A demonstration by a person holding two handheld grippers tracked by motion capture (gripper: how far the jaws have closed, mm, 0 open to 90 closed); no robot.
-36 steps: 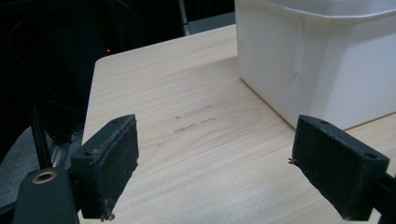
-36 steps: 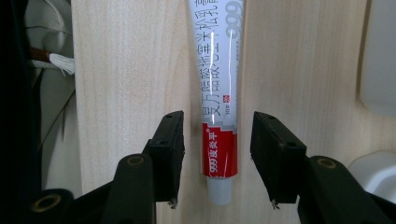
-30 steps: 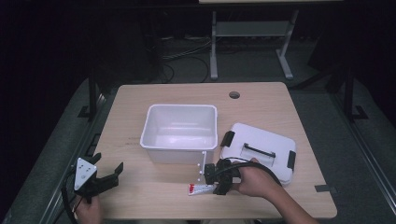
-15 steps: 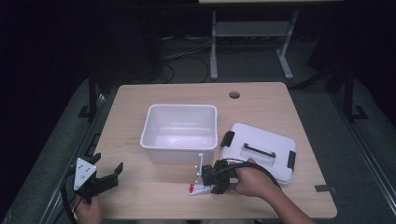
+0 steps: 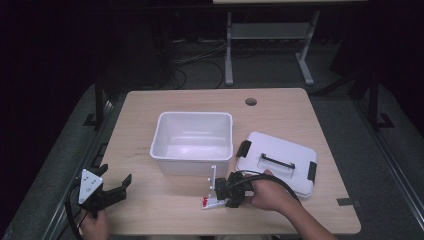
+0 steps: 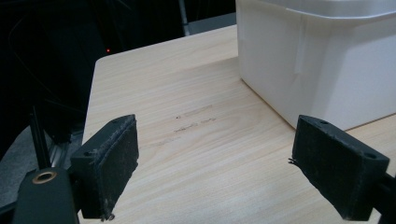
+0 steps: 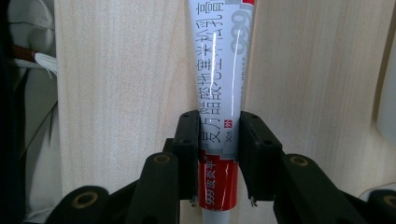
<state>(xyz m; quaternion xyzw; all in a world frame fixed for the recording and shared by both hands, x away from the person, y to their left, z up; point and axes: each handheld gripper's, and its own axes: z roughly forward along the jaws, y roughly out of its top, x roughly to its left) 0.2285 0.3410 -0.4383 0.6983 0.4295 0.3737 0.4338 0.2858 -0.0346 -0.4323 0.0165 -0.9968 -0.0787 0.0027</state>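
While the right gripper is closing its jaws on the soft, light white-and-red ointment tube lying on the wooden counter just before the white plastic bin, pinching near its crimped end looks sensible, and the left gripper is idling wide open.

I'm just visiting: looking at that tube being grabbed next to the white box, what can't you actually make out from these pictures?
- Tube: in the right gripper view its far end is cut off by the top edge, and the right gripper covers its sides.
- Tube's print: too small to read in the high view.
- White bin: the left gripper view shows just its outer wall; the frame edges cut off the rest.
- Lid: its underside is hidden against the table.
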